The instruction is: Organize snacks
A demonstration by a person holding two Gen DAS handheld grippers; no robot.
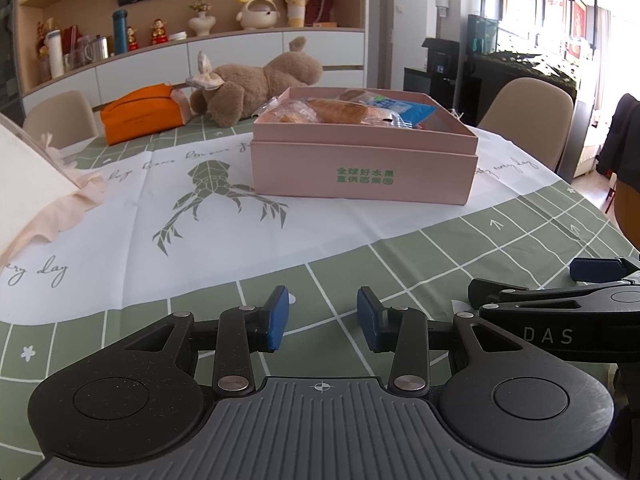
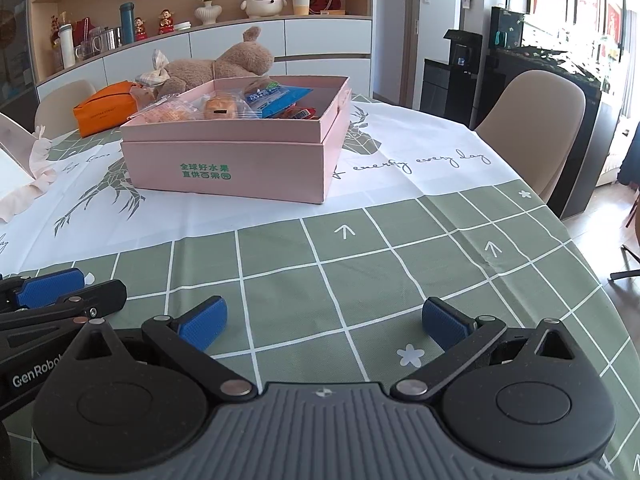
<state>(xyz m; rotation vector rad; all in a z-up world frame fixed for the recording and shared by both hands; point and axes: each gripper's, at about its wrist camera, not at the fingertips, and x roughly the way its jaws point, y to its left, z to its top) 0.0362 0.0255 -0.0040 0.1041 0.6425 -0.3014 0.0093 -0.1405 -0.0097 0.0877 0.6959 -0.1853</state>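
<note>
Fingers of the left gripper (image 1: 322, 320) stand partly apart with nothing between the blue pads, only green checked tablecloth (image 1: 420, 248) showing in the gap; fingers of the right gripper (image 2: 323, 324) stand wide apart, likewise empty. Both grippers hang low over the near edge of the table (image 2: 520, 240), side by side, the right one's arm showing at the lower right of the left view. Well beyond them, toward the middle of the table, sits the pink box (image 2: 228, 160), open-topped, with wrapped snacks (image 2: 224, 108) heaped inside, among them a blue packet (image 2: 276, 98) lying across the top. No snack is seen loose on the cloth from either view. Behind the box, toward the far edge, lie a plush bear (image 1: 256, 84) and an orange pouch (image 1: 140, 114); a pale cloth (image 1: 52, 204) lies at the left edge. Risks, as judged: the packets overlap, so a pinch on one film wrapper may drag a neighbour out or crush the pastry within; slick wrappers may slip from the pads; the box wall stands high, so a low approach could strike the rim and shove the box across the loose tablecloth, wrinkling it.
</note>
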